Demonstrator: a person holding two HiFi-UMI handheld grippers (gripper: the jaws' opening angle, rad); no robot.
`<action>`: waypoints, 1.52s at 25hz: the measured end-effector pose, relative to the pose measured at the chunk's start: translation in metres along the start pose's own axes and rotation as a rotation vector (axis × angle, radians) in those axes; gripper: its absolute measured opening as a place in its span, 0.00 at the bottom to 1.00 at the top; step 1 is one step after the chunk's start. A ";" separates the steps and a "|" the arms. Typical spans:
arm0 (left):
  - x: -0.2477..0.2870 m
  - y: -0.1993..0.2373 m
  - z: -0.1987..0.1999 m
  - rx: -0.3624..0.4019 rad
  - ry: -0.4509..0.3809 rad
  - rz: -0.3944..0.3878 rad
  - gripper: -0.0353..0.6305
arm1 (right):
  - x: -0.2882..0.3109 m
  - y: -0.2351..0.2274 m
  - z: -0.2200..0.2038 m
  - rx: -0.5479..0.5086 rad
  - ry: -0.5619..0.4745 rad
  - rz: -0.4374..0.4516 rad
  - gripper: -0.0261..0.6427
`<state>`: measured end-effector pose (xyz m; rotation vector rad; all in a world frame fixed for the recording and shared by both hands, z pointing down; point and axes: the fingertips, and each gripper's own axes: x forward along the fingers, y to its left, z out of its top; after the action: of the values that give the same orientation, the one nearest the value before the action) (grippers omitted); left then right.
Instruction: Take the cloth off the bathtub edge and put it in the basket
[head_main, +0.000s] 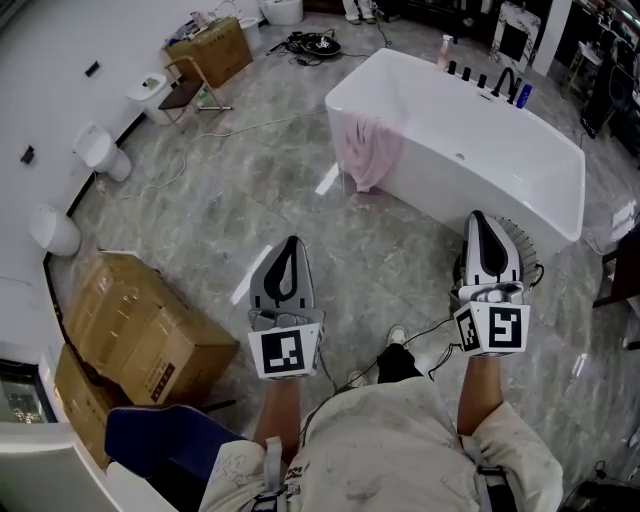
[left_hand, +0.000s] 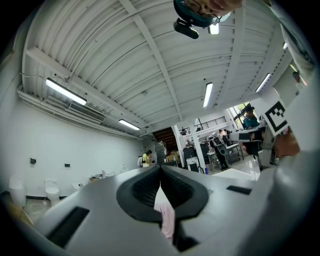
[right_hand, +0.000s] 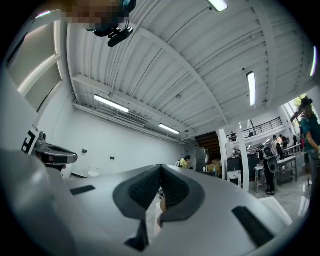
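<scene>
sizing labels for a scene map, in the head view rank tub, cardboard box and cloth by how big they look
1. tub
2. cardboard box, which sits nearer the camera, so its real size against the tub is unsure
3. cloth, clearly the smallest

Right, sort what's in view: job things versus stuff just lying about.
Job: pink cloth draped over bathtub edge; basket, partly hidden by right gripper; left gripper.
Lying about: cardboard boxes; toilet; bottles on the tub's far rim; floor cables.
</scene>
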<state>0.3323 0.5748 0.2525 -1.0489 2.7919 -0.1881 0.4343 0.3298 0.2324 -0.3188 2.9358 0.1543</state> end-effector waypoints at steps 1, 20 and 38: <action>0.008 -0.001 -0.001 0.000 0.003 0.000 0.06 | 0.005 -0.003 -0.004 -0.007 0.006 0.005 0.02; 0.175 -0.082 0.022 0.030 -0.017 -0.042 0.06 | 0.109 -0.136 -0.034 -0.032 0.029 -0.010 0.02; 0.234 -0.097 0.023 0.012 -0.031 0.042 0.06 | 0.160 -0.191 -0.051 0.017 0.005 0.047 0.02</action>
<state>0.2253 0.3458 0.2236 -0.9810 2.7784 -0.1822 0.3144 0.1052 0.2359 -0.2475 2.9498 0.1346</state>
